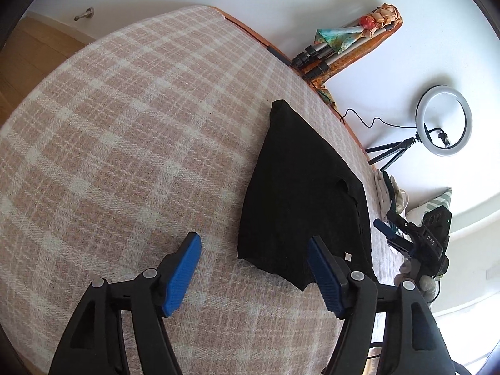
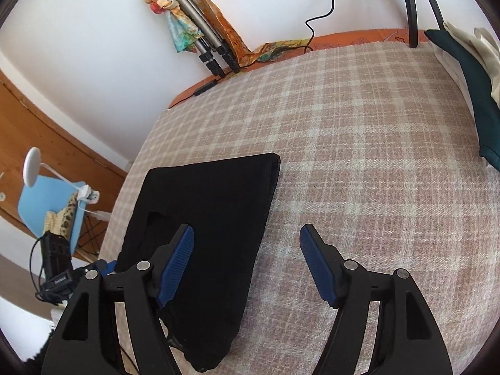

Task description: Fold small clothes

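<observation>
Your left gripper (image 1: 253, 265) stands with its jaws spread wide and nothing between the blue pads (image 1: 182, 273); the right-hand pad only overlaps the near corner of the black garment (image 1: 300, 193). Your right gripper (image 2: 247, 259) is likewise spread and empty, its left pad hovering over the cloth.

The garment lies folded into a rough rectangle on the checked blanket (image 2: 359, 156), between your two grippers, with a doubled edge at its far end. It looks like a soft, light knit that will sag and slide on itself, so I would pinch through all layers at a corner or along the folded edge, not one loose ply. A small pale tag (image 1: 347, 256) sits near the closer hem; its writing is too small to read.

On your other gripper (image 1: 418, 243), seen from the left wrist, the letters "DAS" show.
</observation>
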A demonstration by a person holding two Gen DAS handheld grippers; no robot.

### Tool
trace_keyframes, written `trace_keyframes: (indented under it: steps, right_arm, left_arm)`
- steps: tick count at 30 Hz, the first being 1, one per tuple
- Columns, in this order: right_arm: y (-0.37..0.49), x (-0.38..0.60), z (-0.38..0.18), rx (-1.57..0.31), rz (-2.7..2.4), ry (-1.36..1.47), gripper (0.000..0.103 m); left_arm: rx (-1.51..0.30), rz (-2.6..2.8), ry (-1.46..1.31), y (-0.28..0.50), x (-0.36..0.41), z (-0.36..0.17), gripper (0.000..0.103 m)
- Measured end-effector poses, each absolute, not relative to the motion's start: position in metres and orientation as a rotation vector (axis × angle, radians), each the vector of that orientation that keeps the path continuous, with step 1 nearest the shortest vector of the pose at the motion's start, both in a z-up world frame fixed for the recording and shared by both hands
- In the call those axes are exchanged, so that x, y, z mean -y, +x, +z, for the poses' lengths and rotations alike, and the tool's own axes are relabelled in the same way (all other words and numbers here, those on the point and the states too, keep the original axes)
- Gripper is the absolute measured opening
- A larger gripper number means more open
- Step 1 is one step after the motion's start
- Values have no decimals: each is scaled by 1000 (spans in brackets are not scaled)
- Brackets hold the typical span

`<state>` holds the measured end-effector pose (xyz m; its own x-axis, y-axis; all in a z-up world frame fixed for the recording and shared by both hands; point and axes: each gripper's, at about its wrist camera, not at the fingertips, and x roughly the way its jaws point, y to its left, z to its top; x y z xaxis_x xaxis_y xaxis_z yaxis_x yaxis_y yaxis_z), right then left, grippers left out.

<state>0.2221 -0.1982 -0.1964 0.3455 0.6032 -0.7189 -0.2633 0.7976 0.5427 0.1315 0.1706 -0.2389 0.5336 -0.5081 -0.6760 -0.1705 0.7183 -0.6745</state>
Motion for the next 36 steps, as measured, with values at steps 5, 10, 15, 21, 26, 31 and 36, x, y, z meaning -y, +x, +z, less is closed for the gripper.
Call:
trace_keyframes:
  steps: [5,10,15,21,26,31,36]
  right_arm:
    - [231,206,-215,-1130,611,505,65]
    - [232,204,-227,-1161,646,563,53]
    - [236,197,-233,-1154,668,622,53]
    - [244,187,-236,-1152,673,646,48]
    - [247,175,-238,-1178,657,622,25]
    - [244,164,-227,-1166,620,511,7]
    - [241,155,-205,-1125,619,439,5]
  left_arm:
    - [-1004,-246,-859,133,-173,-244,71]
    - [-1001,-262,-904,139,-172,-246,69]
    - [-999,-281,-901,148,-162,-247,62]
    - [-1018,-274,-886,160,-151,-250,38]
    - [-1017,-238,-817,161,-142,-245,15]
    - [-978,-245,-769,158,-135,-231,6]
    - [-942,-267,-741,158,-130,-214,4]
